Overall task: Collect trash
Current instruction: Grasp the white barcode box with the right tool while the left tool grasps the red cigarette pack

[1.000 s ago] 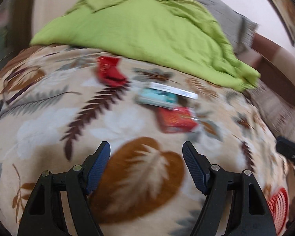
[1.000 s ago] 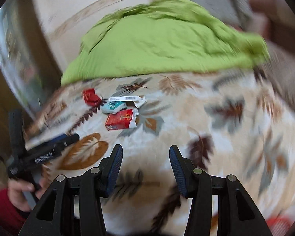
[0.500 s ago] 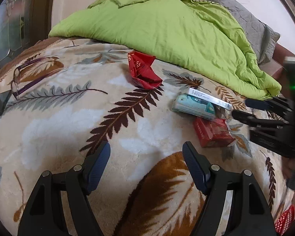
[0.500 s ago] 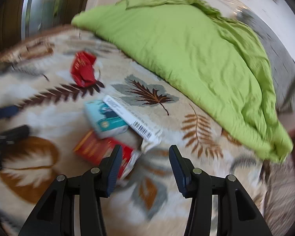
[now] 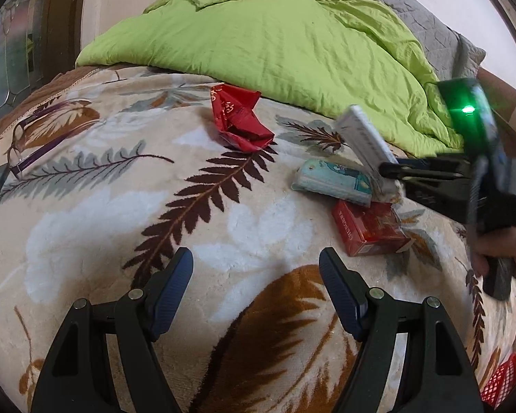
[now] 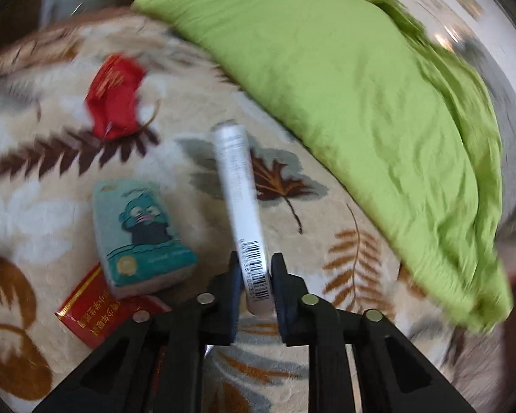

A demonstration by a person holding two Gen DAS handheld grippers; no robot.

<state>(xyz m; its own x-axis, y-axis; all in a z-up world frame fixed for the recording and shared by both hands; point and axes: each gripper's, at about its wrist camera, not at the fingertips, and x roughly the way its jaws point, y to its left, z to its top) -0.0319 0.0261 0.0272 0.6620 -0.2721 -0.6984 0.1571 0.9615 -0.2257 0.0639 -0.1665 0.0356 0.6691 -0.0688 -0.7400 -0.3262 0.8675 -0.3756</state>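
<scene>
The right gripper (image 6: 256, 285) clenches a long, flat white carton with a barcode (image 6: 239, 203) at its near end, and the carton juts forward from between the two pads, tilted up off the bedding. Just left of those fingers lies a teal tissue pack printed with a cartoon figure (image 6: 139, 237), partly overlapping a red cigarette pack with gold lettering (image 6: 93, 316); further ahead and left sits a crumpled red foil wrapper (image 6: 115, 103). All rest on a beige plush blanket with leaf prints (image 6: 326, 234), with a lime-green quilt (image 6: 344, 69) beyond.

The left gripper (image 5: 256, 275) stands wide apart, holding nothing, above the blanket (image 5: 120, 206). Only its view shows purple-framed glasses (image 5: 20, 144) far left and a red mesh basket (image 5: 498, 382) at the lower right edge, plus the right gripper (image 5: 388, 172) lifting the carton (image 5: 364, 137).
</scene>
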